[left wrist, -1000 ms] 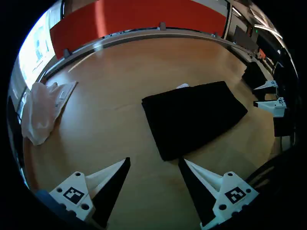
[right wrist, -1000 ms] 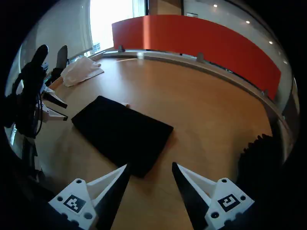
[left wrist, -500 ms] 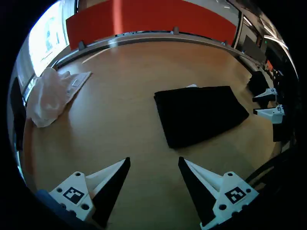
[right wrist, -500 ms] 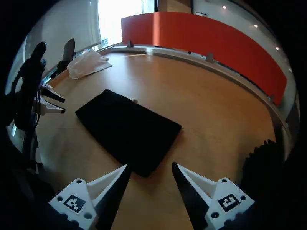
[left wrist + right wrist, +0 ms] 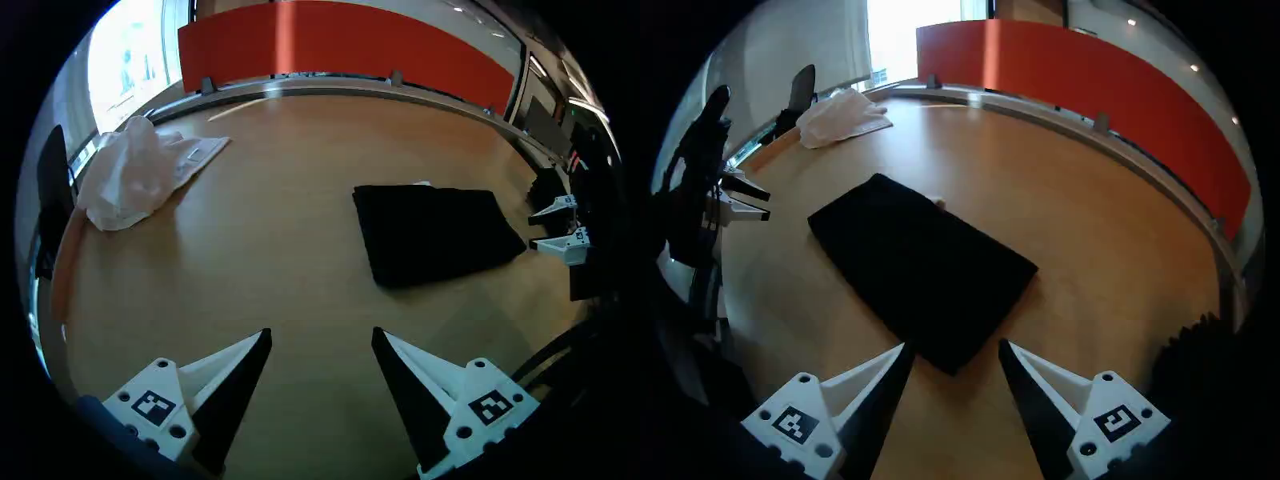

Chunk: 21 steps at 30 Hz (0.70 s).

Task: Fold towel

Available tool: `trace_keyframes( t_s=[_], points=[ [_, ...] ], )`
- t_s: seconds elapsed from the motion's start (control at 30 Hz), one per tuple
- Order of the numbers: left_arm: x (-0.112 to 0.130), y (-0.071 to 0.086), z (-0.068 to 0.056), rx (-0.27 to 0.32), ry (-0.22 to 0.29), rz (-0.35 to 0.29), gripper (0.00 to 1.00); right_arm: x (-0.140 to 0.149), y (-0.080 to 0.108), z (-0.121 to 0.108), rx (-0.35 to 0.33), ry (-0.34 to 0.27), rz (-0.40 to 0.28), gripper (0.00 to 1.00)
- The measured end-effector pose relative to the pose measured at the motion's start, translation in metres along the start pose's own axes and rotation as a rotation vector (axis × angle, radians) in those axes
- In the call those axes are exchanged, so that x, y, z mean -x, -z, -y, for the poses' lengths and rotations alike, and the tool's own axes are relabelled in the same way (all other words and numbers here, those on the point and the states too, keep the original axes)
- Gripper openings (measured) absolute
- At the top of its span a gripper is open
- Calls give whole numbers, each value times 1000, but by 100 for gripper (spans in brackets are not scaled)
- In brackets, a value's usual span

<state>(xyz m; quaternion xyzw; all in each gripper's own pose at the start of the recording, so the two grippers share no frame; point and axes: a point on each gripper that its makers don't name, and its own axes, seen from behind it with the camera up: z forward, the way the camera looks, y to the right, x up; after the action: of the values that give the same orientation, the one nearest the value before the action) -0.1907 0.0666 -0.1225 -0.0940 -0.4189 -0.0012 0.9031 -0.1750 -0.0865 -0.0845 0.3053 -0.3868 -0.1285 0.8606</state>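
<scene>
While the black towel (image 5: pixel 920 268) is lying flat on the table (image 5: pixel 264 240), the left gripper (image 5: pixel 320 332) and right gripper (image 5: pixel 954 344) are hovering empty, fingers apart; pinching one layer only is risking a crooked fold.

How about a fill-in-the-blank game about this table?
The towel on the wooden table is coloured ____.
The crumpled cloth near the table's edge is coloured ____.
The right gripper holds nothing; its fingers are ____.
Missing words: black, white, open.
</scene>
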Motion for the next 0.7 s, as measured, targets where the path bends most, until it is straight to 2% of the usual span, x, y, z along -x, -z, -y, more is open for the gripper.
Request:
trace_keyframes(
  t_s=[0.43, 0.7],
  points=[
    [13, 18, 11, -30, 50, -23, 93, 14, -5, 3, -25, 74, 53, 81],
    [24, 26, 13, -41, 63, -19, 93, 23, -9, 5, -44, 103, 84, 66]
  ],
)
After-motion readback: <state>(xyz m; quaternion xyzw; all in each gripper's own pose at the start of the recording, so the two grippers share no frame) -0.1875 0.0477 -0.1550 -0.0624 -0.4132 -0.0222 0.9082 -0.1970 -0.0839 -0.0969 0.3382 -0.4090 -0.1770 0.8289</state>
